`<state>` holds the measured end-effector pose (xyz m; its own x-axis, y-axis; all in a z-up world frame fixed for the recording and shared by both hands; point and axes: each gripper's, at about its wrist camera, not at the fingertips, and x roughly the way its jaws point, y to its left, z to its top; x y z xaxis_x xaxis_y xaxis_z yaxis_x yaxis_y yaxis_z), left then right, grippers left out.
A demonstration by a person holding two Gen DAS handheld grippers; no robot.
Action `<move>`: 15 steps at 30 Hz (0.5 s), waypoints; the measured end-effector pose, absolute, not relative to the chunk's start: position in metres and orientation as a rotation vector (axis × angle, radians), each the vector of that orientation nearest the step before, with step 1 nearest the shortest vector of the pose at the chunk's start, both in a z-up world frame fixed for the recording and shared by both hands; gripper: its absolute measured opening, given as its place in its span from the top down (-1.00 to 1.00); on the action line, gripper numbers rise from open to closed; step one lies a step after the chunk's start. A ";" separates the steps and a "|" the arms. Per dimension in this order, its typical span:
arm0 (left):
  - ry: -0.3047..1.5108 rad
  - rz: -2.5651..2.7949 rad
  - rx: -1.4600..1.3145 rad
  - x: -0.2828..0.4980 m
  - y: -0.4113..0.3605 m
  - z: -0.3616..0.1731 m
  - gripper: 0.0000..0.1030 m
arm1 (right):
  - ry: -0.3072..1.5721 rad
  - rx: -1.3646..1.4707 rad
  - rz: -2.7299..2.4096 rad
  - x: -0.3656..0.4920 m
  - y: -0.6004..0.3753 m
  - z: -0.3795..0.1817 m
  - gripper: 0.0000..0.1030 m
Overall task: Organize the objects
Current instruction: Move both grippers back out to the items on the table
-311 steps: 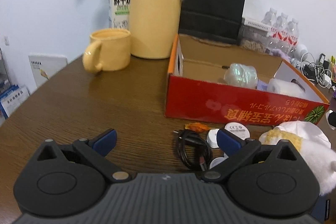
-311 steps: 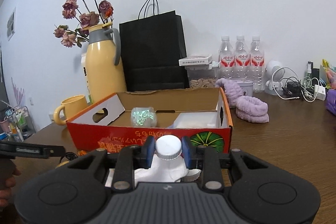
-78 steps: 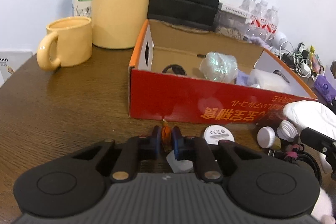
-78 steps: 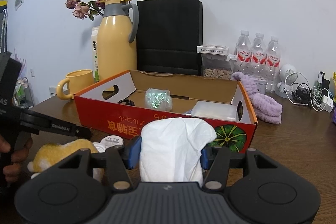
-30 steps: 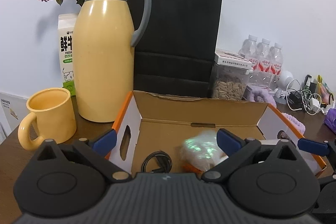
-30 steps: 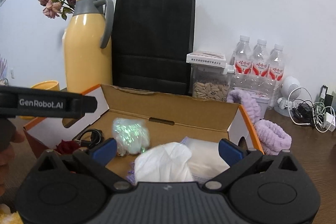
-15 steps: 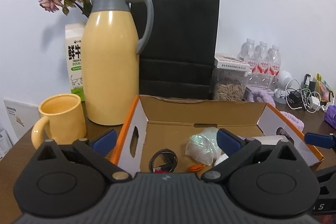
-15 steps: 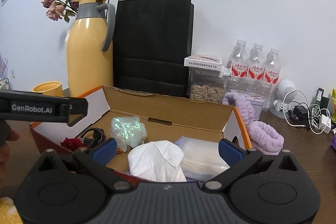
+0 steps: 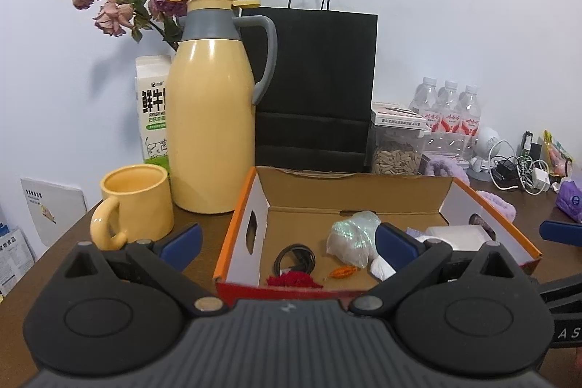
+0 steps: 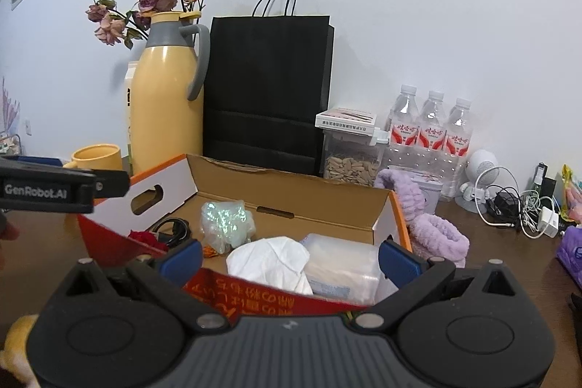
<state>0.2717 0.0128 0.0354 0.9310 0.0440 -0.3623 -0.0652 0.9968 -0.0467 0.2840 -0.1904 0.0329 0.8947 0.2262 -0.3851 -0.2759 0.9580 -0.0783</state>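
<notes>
Both the left gripper [image 9: 287, 244] and right gripper [image 10: 290, 259] hang wide open and empty above the red cardboard box [image 10: 276, 295] on the counter [image 9: 43, 264], which holds a black cable [image 9: 294, 259], an iridescent bag [image 10: 227, 219], a white cloth [image 10: 271, 262], a clear pouch [image 10: 342, 266] and what looks like a red tuft [image 9: 293, 279].

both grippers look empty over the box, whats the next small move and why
Probably swing the right gripper down and left toward the yellow plush toy, the only loose item still visible outside the red cardboard box. Both it and the left gripper are open and empty, and the white cloth already lies inside.
</notes>
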 end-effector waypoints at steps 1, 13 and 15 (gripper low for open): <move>0.372 0.058 -0.059 0.268 0.013 0.036 -1.00 | 0.385 -0.131 0.260 0.281 -0.192 0.033 -1.00; 0.482 0.078 -0.062 0.225 0.021 0.021 -1.00 | 0.413 -0.112 0.277 0.236 -0.211 0.024 -1.00; 0.491 0.090 -0.061 0.217 0.024 0.019 -1.00 | 0.418 -0.109 0.291 0.226 -0.212 0.022 -1.00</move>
